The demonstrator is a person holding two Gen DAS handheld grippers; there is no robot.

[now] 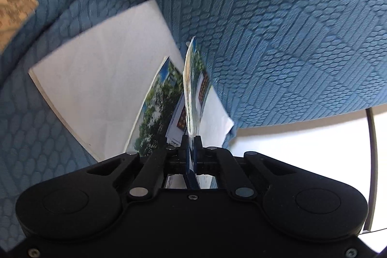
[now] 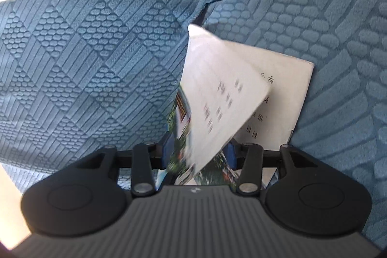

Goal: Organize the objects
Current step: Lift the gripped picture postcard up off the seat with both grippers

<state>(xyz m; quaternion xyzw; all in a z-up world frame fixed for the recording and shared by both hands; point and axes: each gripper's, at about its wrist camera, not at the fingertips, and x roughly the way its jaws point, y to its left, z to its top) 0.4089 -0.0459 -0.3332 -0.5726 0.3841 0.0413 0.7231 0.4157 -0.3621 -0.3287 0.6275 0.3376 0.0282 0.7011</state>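
From the left wrist view, the left gripper [image 1: 191,146] pinches a thin printed booklet [image 1: 189,88] edge-on above a white sheet [image 1: 96,79] on the blue textured cover [image 1: 290,28], while the right wrist view alone shows the right gripper [image 2: 199,152] half-open around the lifted pages, its pads seemingly not pressing.

Blue cloth cover [image 1: 290,28] embossed, rough; booklet [image 1: 191,88] glossy paper (white sheet [image 1: 96,79] matt).
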